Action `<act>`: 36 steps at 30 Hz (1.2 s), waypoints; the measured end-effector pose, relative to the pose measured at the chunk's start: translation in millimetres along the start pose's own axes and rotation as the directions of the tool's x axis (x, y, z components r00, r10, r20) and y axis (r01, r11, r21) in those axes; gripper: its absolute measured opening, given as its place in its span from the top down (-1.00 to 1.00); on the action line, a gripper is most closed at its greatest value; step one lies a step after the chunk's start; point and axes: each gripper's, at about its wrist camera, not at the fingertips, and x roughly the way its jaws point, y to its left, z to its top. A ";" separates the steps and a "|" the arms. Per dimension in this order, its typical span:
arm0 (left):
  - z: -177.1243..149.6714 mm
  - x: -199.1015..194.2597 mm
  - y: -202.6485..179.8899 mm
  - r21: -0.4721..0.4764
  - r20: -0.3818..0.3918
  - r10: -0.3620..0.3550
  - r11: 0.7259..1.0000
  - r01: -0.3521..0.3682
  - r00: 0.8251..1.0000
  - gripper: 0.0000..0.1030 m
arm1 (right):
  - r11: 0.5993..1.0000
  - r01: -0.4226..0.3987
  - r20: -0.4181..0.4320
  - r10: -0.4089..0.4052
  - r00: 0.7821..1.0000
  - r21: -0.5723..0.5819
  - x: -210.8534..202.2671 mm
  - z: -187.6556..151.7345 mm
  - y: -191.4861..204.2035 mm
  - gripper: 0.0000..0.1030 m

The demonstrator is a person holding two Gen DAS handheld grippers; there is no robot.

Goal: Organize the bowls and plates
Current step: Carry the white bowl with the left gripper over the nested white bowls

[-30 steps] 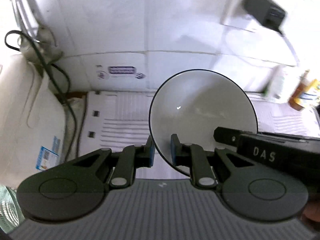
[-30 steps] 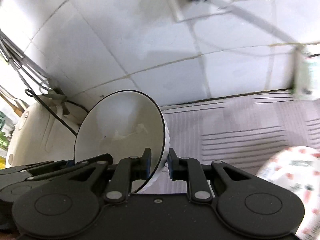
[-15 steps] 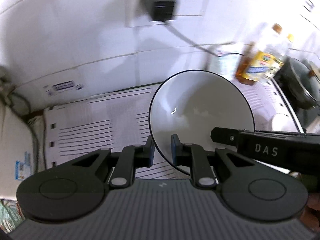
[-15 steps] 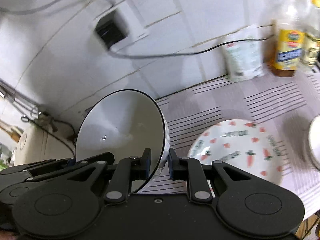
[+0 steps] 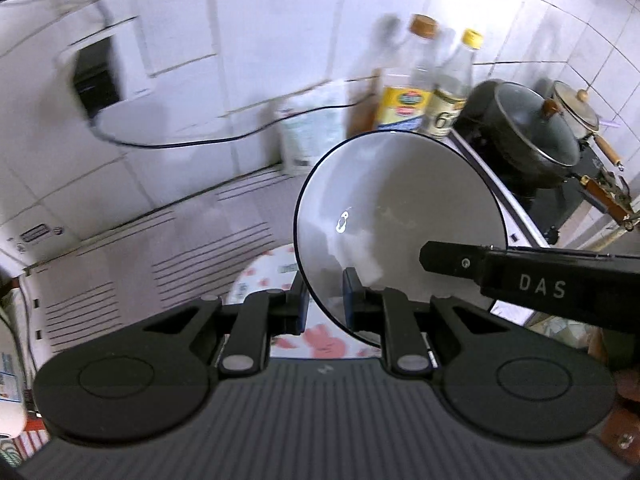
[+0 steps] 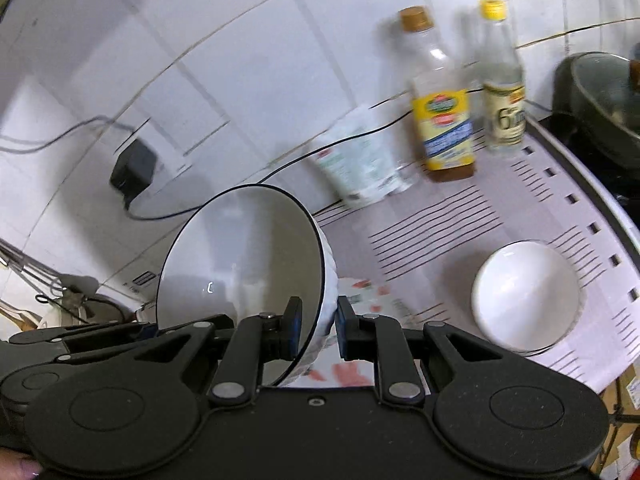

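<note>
Currently both tongs, left [image 5: 323,295] and right [image 6: 316,326], pinch the black-rimmed white ceramic bowl [image 6: 240,264] (tilted); level it before lowering beside the small white bowl [image 6: 526,294] near the surface's right edge.

Gripper-held bowl [image 6: 240,264] now over carrot plate [image 5: 320,340], nearer bottles [image 6: 444,112].

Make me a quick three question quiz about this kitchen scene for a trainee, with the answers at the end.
1. True or false: both grippers grip the rim of the same black-rimmed bowl.
2. What sits on the mat right of the patterned plate? A) a cup B) a small white bowl C) a spoon
3. Fill in: the two bottles stand against the tiled ____.

Key: 1 true, the left gripper and right gripper each clamp its rim. 2 B. 3 wall.
</note>
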 end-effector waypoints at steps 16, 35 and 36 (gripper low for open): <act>7.2 69.9 -120.0 -0.048 -0.093 0.011 0.999 -0.016 0.996 0.70 | 0.998 -0.003 -0.077 -0.002 0.997 -0.067 -9.5 30.4 -130.8 0.59; -1.3 173.0 -139.6 -0.244 -0.312 -0.041 0.969 -0.038 0.949 0.62 | 0.902 0.103 -0.044 -0.134 0.990 -0.420 49.5 4.4 -176.6 0.60; -2.4 174.7 -140.5 -0.247 -0.323 -0.042 0.968 -0.041 0.945 0.62 | 0.883 0.116 -0.023 -0.142 0.990 -0.455 49.3 0.1 -174.2 0.60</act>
